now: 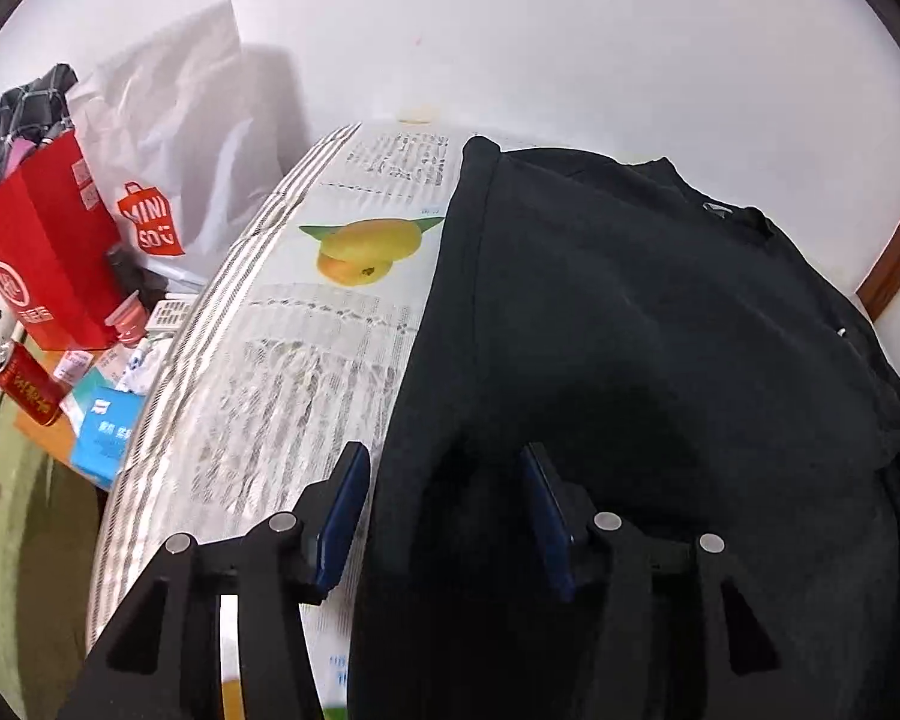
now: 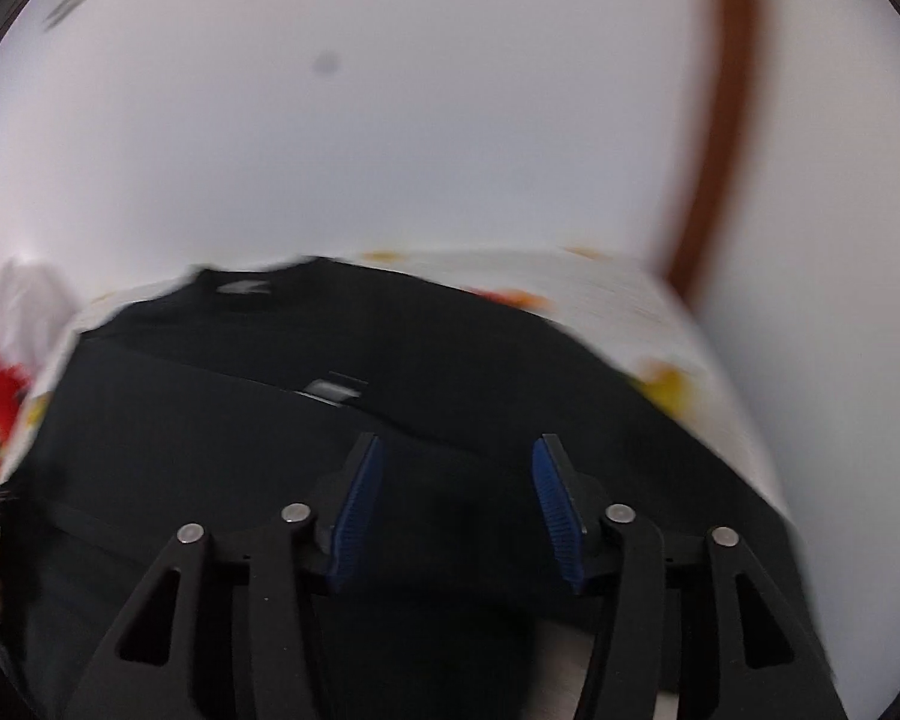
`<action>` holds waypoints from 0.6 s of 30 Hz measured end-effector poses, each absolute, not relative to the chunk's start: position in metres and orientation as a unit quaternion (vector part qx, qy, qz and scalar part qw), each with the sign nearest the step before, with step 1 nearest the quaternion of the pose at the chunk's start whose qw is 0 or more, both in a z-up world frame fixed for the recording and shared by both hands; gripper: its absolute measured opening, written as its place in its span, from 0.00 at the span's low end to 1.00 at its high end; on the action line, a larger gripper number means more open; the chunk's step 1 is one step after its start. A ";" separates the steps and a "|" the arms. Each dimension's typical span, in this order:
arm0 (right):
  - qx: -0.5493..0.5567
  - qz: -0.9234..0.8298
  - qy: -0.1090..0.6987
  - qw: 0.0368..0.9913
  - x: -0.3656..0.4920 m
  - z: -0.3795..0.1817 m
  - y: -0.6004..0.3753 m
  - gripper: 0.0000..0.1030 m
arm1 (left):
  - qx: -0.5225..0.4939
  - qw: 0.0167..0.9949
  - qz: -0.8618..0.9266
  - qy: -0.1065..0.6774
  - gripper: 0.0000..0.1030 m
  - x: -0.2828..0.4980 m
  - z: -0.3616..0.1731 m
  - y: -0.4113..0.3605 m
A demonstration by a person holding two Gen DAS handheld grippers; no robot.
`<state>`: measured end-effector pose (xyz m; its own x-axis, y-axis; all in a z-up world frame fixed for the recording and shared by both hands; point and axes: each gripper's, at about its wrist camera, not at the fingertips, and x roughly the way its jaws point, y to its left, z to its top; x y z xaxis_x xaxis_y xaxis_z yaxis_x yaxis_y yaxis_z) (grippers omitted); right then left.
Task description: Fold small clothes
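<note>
A black T-shirt (image 1: 660, 330) lies spread on a table covered with a printed cloth (image 1: 306, 324) showing mangoes and text. Its collar with a small label is at the far end. My left gripper (image 1: 444, 462) is open and empty, low over the shirt's near left edge, one finger over the cloth and one over the fabric. In the blurred right wrist view the same shirt (image 2: 270, 420) fills the lower half, with a small white tag on it. My right gripper (image 2: 456, 450) is open and empty just above the shirt's near part.
Left of the table stand a red paper bag (image 1: 42, 252), a white Miniso plastic bag (image 1: 174, 138), a red can (image 1: 27, 387), small boxes and bottles. A white wall is behind. A brown door frame (image 2: 714, 138) rises at the right.
</note>
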<state>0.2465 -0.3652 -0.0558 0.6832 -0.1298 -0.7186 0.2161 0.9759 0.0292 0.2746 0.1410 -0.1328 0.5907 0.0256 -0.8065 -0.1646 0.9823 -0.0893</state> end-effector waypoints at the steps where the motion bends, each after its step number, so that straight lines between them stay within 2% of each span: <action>1: 0.068 -0.116 0.387 0.912 0.229 -0.058 -0.384 0.55 | -0.080 0.887 0.051 0.452 0.48 0.270 -0.132 0.140; 5: 0.113 -0.169 0.387 0.899 0.164 -0.077 -0.443 0.62 | -0.069 0.883 0.049 0.461 0.48 0.250 -0.134 0.131; 8: 0.109 -0.199 0.399 0.888 0.132 -0.099 -0.469 0.63 | -0.059 0.885 0.047 0.459 0.55 0.231 -0.133 0.125; 12: 0.085 -0.196 0.427 0.879 0.107 -0.130 -0.480 0.63 | -0.050 0.889 0.043 0.453 0.60 0.204 -0.135 0.116; 18: 0.045 -0.190 0.445 0.874 0.105 -0.165 -0.481 0.64 | -0.047 0.888 0.046 0.456 0.60 0.174 -0.143 0.111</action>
